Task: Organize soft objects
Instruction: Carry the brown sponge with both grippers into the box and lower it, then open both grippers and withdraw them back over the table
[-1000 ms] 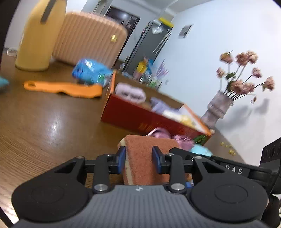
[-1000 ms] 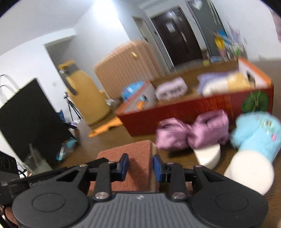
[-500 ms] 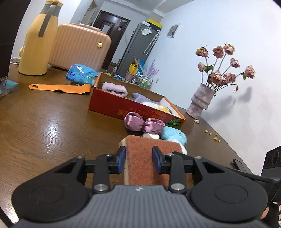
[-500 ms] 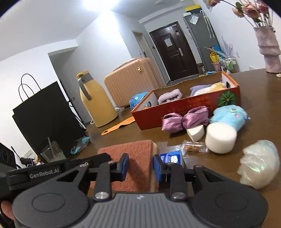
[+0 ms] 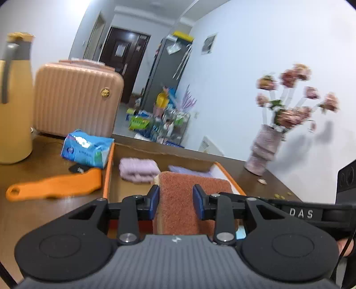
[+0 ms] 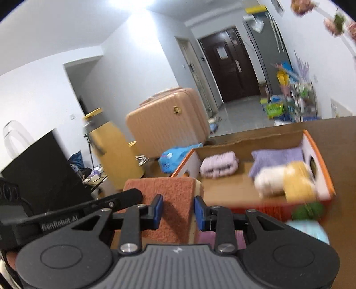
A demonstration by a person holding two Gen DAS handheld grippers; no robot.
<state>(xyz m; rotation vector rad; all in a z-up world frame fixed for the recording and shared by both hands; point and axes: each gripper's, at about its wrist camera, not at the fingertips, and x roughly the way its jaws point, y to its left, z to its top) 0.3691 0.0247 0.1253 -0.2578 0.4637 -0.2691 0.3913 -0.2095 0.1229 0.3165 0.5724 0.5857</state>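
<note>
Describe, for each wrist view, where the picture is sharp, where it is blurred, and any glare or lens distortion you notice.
Left wrist view: the left gripper and brown sponge are crisp; the flowers and orange tool smear with motion blur. Right wrist view: the right gripper is sharp, the box contents streak, and a ceiling light flares white. Both show fisheye bending and dark corners.
</note>
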